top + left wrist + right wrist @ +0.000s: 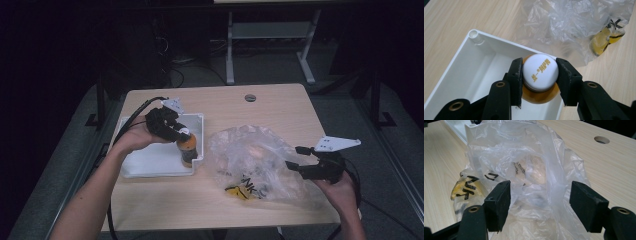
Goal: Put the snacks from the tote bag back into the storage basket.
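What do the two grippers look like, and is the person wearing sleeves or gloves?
Both the left gripper and the right gripper are black, each with two blocky jaws lined with flat dark pads and brass-coloured screw holes. A pale grey three-cornered plate with small holes sits on top of each. A black cable trails away. Forearms and hands are bare, without gloves.

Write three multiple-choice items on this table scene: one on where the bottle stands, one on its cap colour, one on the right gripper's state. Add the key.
1. Where does the bottle stand?
A. In the white tray
B. Inside the plastic bag
C. On the bare table

2. What colour is its cap?
A. Black
B. White
C. Green

3. How is the right gripper?
A. Shut on the bottle
B. Open, at the bag
C. Shut on the tray rim

Key: 1 A, the left gripper clamps it at the tray's corner; 2 B, white top with gold print; 3 B, its fingers stand apart with plastic between.
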`<state>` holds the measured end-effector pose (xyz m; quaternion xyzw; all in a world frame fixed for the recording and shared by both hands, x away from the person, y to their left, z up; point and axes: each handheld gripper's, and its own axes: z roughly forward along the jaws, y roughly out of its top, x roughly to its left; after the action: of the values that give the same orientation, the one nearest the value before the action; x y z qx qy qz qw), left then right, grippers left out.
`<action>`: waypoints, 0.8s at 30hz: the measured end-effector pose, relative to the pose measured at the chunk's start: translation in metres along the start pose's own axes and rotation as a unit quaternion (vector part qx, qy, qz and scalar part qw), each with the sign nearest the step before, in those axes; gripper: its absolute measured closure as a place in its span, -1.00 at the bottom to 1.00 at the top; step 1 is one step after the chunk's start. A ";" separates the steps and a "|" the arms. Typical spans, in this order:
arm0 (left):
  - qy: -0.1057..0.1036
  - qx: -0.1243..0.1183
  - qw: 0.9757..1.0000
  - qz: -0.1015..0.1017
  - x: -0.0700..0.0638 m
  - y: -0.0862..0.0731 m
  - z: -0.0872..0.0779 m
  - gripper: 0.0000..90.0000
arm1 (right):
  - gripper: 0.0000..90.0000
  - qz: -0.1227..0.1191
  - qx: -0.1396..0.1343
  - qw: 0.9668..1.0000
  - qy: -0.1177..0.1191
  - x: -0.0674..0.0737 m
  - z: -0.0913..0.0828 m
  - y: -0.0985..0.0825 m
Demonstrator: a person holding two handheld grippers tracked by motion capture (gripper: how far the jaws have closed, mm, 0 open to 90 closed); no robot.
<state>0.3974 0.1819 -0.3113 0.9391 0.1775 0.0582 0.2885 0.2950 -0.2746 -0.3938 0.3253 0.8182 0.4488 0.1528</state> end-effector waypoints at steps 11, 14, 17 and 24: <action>-0.006 -0.006 1.000 -0.003 0.002 -0.001 0.001 0.31 | -0.28 -0.002 0.004 1.000 0.002 0.001 0.002 -0.001; -0.006 -0.004 1.000 -0.003 0.002 -0.001 0.001 0.31 | -0.28 0.000 0.003 1.000 0.002 0.001 0.002 -0.001; -0.005 -0.003 1.000 -0.003 0.002 -0.001 0.001 0.31 | -0.29 -0.002 0.006 1.000 0.002 0.002 0.002 -0.001; 0.000 -0.001 1.000 -0.004 0.001 -0.001 0.000 0.29 | -0.31 -0.005 0.008 1.000 0.010 0.004 0.004 -0.001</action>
<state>0.3978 0.1830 -0.3123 0.9383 0.1809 0.0572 0.2893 0.2937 -0.2696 -0.3964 0.3178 0.8247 0.4451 0.1440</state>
